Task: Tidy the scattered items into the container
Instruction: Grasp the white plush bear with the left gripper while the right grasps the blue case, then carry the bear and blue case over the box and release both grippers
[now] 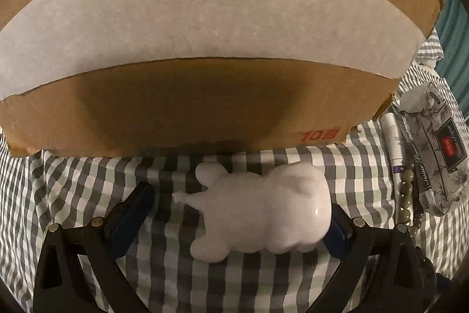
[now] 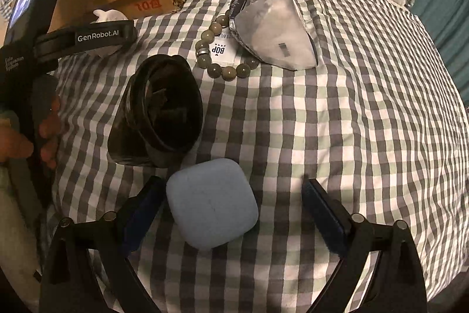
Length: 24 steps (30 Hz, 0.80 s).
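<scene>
I see the checked bedcover [image 2: 337,122] under everything. From my left wrist camera the cardboard box [image 1: 205,101] fills twelve o'clock. At three o'clock lies a tissue pack [image 1: 433,148], with a white tube [image 1: 394,143] and a bead bracelet [image 1: 407,195] just beside it. My left gripper [image 1: 239,203] stands wide open around the white figurine [image 1: 263,210], whose right side is at the right pad, the left pad apart. On the right wrist camera a dark cup [image 2: 158,113] lies tipped at eleven o'clock. My right gripper [image 2: 234,195] is wide open, the pale blue case [image 2: 212,203] between its fingers, close to the left one
</scene>
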Each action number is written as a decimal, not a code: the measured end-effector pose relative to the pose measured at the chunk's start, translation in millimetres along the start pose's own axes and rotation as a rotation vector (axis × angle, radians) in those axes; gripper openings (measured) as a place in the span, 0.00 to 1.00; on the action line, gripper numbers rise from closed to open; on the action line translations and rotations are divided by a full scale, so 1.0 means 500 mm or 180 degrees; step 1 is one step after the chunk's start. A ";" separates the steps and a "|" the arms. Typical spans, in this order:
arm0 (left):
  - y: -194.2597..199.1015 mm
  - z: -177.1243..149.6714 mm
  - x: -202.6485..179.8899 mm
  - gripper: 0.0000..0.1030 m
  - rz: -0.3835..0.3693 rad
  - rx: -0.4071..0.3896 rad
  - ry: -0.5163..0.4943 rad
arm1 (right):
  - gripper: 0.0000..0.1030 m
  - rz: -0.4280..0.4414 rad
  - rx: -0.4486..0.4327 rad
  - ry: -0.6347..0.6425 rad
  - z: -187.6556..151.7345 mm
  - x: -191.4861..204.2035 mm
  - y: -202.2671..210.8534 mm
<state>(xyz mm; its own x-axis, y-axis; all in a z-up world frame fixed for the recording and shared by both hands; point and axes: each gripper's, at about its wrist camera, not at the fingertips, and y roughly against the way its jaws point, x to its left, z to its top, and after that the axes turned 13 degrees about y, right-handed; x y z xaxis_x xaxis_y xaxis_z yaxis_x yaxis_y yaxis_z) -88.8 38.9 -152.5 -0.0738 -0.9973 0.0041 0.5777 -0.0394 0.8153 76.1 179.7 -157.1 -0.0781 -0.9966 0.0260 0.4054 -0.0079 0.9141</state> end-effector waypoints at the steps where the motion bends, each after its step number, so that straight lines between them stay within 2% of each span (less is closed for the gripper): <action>1: 0.001 -0.001 -0.001 0.97 -0.0004 -0.0005 -0.0015 | 0.73 0.0043 0.0001 0.0009 0.000 0.003 0.002; 2: 0.003 -0.002 -0.002 0.95 -0.0033 0.0001 -0.0025 | 0.59 0.0080 0.0001 0.0027 0.000 0.007 0.004; 3: 0.006 -0.003 -0.002 0.90 -0.0067 0.0007 -0.0035 | 0.52 0.0117 0.0005 0.0043 0.000 0.012 0.007; 4: 0.009 -0.004 -0.003 0.82 -0.0087 0.0009 -0.0054 | 0.51 0.0126 0.0020 0.0063 0.000 0.018 0.009; 7: 0.020 -0.009 -0.003 0.66 -0.0116 0.0017 -0.0099 | 0.51 0.0065 0.0056 0.0058 -0.005 0.029 0.014; 15: 0.057 -0.024 0.025 0.66 -0.0132 0.0010 -0.0064 | 0.51 0.0124 -0.0050 -0.0052 -0.033 0.023 0.068; 18: 0.086 -0.039 0.035 0.66 -0.0079 0.0008 -0.0063 | 0.51 0.0120 -0.0128 -0.0087 -0.028 0.000 0.117; 24: 0.199 -0.082 0.053 0.66 -0.0006 -0.0076 -0.0095 | 0.51 0.0075 -0.0395 -0.0127 -0.018 0.026 0.214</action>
<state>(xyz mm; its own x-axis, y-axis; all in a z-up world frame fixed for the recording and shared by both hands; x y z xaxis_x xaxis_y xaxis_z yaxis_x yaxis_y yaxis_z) 0.0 5.8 -95.2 -0.0990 -0.9949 0.0201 0.5968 -0.0432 0.8012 126.7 165.1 -62.5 -0.1022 -0.9926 0.0653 0.5168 0.0031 0.8561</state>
